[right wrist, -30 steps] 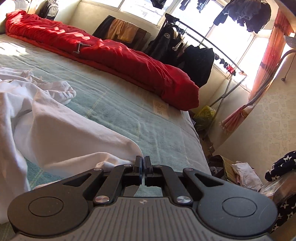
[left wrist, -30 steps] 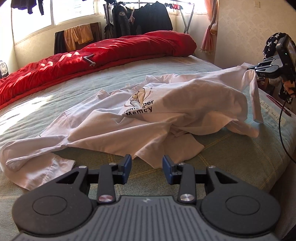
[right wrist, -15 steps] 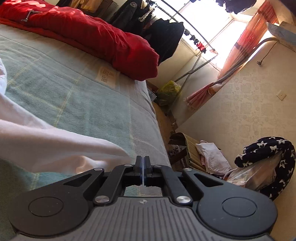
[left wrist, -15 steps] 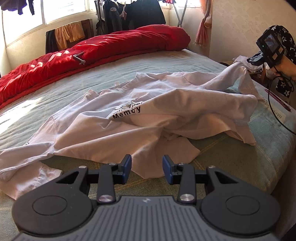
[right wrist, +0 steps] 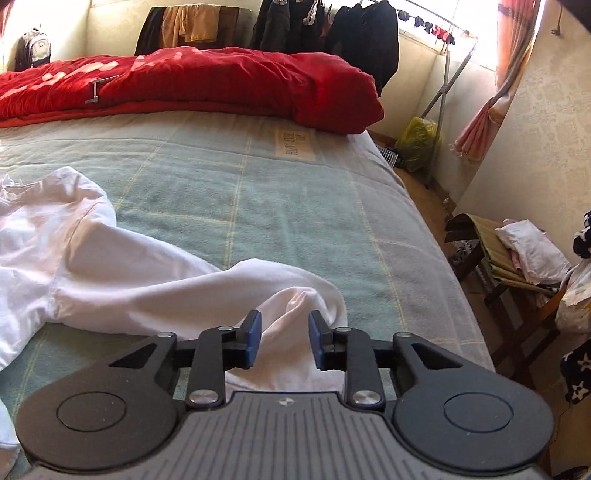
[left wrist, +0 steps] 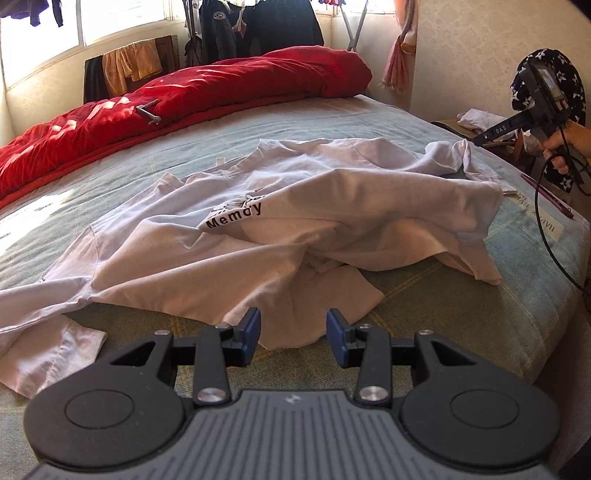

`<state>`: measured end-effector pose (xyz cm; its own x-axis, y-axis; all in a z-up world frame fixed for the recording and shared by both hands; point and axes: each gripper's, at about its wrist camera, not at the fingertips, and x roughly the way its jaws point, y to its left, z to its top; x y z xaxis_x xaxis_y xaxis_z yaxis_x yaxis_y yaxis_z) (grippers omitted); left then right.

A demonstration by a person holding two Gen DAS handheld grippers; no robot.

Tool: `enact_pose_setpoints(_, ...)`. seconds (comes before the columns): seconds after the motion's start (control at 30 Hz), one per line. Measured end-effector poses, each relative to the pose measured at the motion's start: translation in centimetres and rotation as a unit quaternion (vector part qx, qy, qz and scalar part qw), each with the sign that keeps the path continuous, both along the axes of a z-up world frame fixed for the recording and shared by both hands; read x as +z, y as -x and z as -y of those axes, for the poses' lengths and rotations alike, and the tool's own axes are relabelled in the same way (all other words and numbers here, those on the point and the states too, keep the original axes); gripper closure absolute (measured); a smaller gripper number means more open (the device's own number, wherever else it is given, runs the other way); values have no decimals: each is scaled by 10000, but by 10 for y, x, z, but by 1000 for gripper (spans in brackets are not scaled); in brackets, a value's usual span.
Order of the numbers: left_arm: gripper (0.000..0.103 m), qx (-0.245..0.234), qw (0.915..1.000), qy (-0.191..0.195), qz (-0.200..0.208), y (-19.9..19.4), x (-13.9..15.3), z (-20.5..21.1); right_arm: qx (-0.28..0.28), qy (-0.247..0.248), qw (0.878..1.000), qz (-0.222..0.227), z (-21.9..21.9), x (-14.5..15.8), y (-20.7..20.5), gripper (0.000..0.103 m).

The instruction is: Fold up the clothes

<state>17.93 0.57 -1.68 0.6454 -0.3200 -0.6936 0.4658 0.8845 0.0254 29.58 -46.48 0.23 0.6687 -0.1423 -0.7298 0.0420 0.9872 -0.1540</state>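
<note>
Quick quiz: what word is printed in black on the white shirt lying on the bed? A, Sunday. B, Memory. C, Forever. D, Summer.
B: the black lettering on the crumpled white shirt reads roughly "Memory" in the left wrist view, though a fold distorts it.

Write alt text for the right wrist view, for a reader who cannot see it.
The open right gripper hovers over a bunched end of a crumpled white shirt lying on a pale green bed cover. A red duvet is heaped along the far side of the bed, with dark clothes hanging on a rack behind it.
</note>
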Motion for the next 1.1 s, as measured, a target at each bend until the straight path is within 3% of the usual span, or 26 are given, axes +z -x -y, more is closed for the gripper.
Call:
enact_pose_setpoints(0.13,60,-21,10000,52,6,7,1,-1,-64,-667,9971,-359,5,-16,1,53)
enact_pose_setpoints(0.27,60,-10,10000,44,-1,10,1,-1,-17,-610,9957,-695,-4,-45,2,48)
enact_pose_setpoints(0.33,60,-1,10000,31,-5,11,2,-1,71,-207,9970,-741,-13,-50,6,49)
enact_pose_setpoints(0.37,60,4,10000,24,-7,12,2,-1,115,-5,9970,-763,-17,-53,7,62)
enact_pose_setpoints(0.4,60,9,10000,18,-9,12,2,-1,159,196,9966,-785,-21,-56,9,87)
enact_pose_setpoints(0.5,60,7,10000,46,21,12,4,-2,237,433,9958,-777,-22,-48,19,91)
enact_pose_setpoints(0.7,60,-33,9999,91,48,15,4,-2,-21,889,9928,-805,8,-26,44,92)
enact_pose_setpoints(0.83,60,-51,9999,116,70,17,4,-3,-192,886,9902,-1060,33,-23,63,91)
enact_pose_setpoints(0.97,60,-12,9998,154,93,16,6,-6,-128,762,9909,-1106,39,-16,78,85)
enact_pose_setpoints(1.1,60,56,9996,245,103,13,8,-10,237,318,9969,-678,25,9,74,78)
